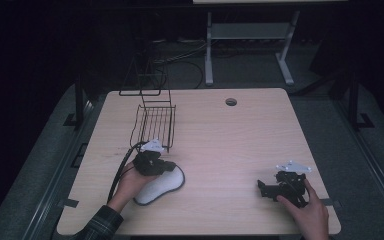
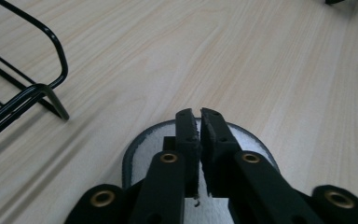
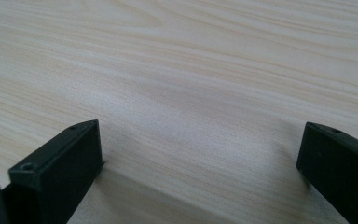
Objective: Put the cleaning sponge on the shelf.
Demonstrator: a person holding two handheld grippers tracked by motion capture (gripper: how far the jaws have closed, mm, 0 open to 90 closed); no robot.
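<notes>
On the near left of the wooden table [image 1: 220, 150], the left gripper [image 1: 169, 166] sits over a white oval pad with a dark rim [image 1: 167, 184], held by the person's left hand [image 1: 130, 185], whose plaid sleeve [image 1: 100, 226] enters at the near edge. In the left gripper view, that gripper [image 2: 198, 113] has its jaws almost pressed together, with only a thin slit between the tips; they stand above the white pad [image 2: 144, 149], and nothing visible is pinched between them, though whether the tips touch the pad's surface cannot be told. The pad lies flat on the table, its far end rounded, just near of a black wire basket [image 1: 155, 122] that stands on the far left part of the table; the basket's bent wire foot [image 2: 51, 93] appears left of the jaws, apart from the pad. On the near right of the table, well apart from the pad, the right gripper [image 1: 261, 187] is held by the right hand [image 1: 307, 212], low over the wood. In the right gripper view, its jaws are spread wide, with bare table [image 3: 191, 93] between them and nothing held.
</notes>
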